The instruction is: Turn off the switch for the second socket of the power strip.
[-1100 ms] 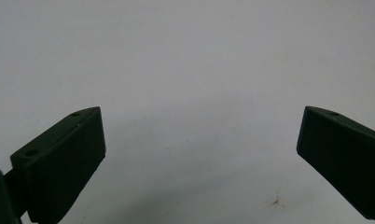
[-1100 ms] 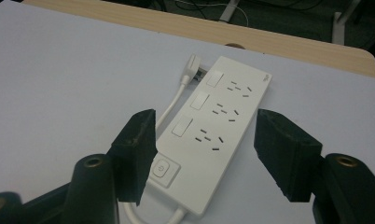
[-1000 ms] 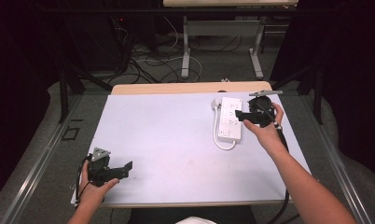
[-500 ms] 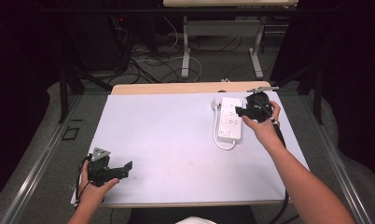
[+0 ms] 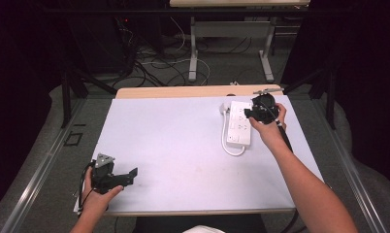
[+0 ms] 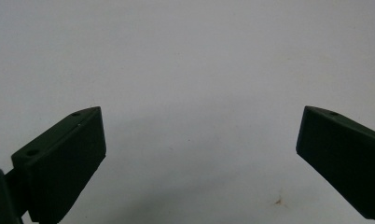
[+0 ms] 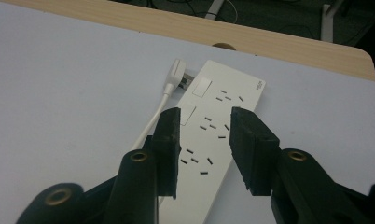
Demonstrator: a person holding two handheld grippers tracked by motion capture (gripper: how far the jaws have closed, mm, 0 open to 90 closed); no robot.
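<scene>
A white power strip lies flat at the back right of the table, its white cable looping round its left side to a plug at its far end. My right gripper hovers over the strip's far right part, pointing left. In the right gripper view its jaws stand a narrow gap apart above the strip's sockets. They have just been closing, with nothing pressed between them. My left gripper rests at the front left, its jaws wide open over bare table.
The pale table top ends in a wooden strip at the back. Beyond that edge are floor cables and another table's legs. Dark curtains stand on both sides.
The right gripper has shifted a little left and away, over the power strip, and its jaws have narrowed. The left gripper has kept still.
</scene>
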